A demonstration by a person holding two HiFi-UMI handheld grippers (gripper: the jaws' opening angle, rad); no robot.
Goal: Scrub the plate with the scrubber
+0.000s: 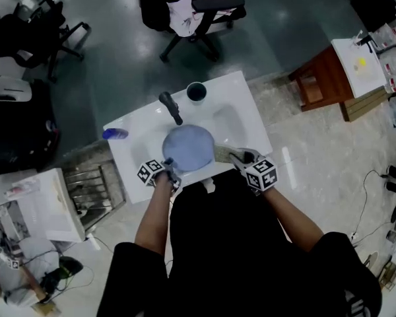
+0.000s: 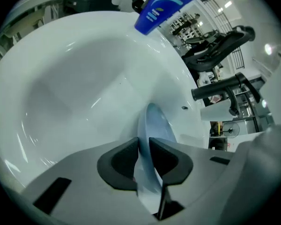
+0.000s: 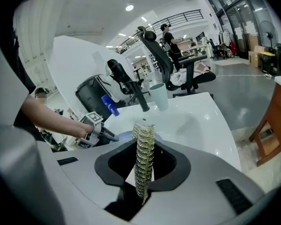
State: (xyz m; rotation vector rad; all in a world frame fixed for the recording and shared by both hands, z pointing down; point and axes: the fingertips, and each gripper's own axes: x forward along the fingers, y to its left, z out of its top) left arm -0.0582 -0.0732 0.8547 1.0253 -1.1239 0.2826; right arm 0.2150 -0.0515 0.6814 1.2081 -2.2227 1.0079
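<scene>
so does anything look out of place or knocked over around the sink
Only the blue bottle stands out: it seems to lie on its side at the left rim of the sink rather than standing upright. No spill or damage shows.

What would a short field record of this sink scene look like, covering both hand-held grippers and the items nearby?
Left hand-held gripper: clamped on the blue plate's rim
Right hand-held gripper: clamped on the scrubber, at the plate's right edge
Plate position: held over the white sink
Nearby: black faucet, cup, blue bottle
</scene>
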